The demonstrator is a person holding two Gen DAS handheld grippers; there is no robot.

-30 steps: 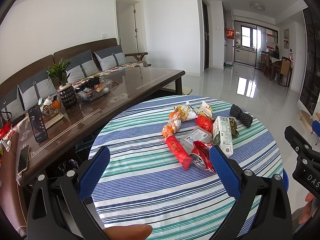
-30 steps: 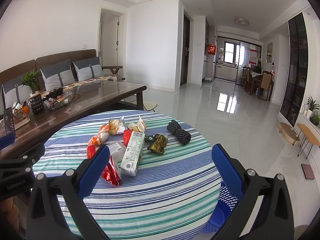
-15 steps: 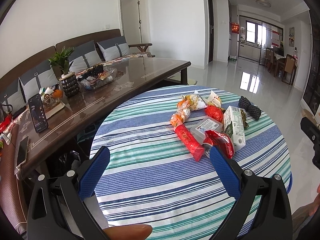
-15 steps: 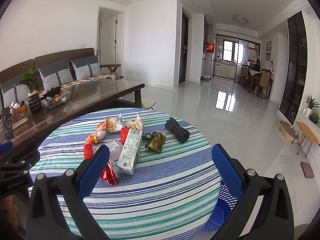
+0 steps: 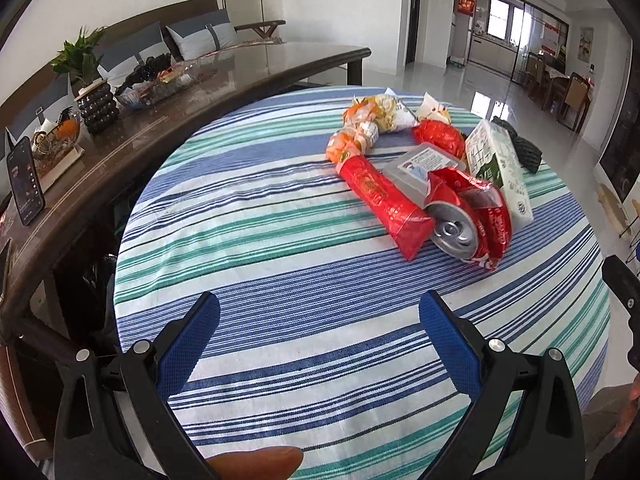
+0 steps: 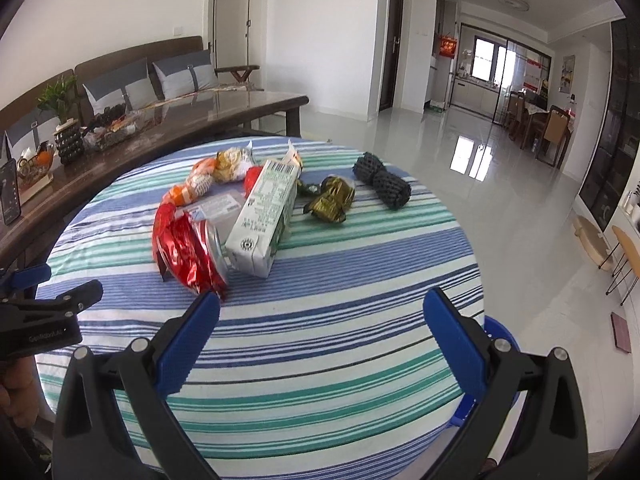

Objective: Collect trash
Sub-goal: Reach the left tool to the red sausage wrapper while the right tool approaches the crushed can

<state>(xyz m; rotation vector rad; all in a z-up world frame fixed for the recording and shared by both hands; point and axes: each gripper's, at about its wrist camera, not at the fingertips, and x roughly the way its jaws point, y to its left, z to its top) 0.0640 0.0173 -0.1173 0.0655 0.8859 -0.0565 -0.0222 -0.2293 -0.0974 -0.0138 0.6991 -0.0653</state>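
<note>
2 grippers, both spread wide with nothing between the pads, and we're hovering over the near edge of the round striped table (image 6: 360, 248). All the trash sits in 1 clump toward the far half of the tablecloth.

From the left gripper (image 5: 319, 330) the closest piece is the crushed can (image 5: 454, 229), tucked in a red foil wrapper (image 5: 486, 216) at about 1 o'clock, near but not within reach of the tips. The long red wrapper (image 5: 382, 200) lies just beside it, its long axis running from about 11 down to 5 o'clock, near end pointing our way.

From the right gripper (image 6: 321, 322) that same foil wrapper (image 6: 186, 256) is at about 11 o'clock, its edge almost touching the left fingertip (image 6: 202, 312), so we'd say the right hand is nearer. The milk carton (image 6: 264, 216) lies flat behind it, long axis pointing roughly 12 to 1 o'clock, near end toward us. The gold wrapper (image 6: 330, 200) and black mesh roll (image 6: 382, 185) sit further out, well apart from both tips.

A blue bin (image 6: 500, 334) peeks out past the table edge at 4 o'clock of the right gripper, probably where everything goes.
</note>
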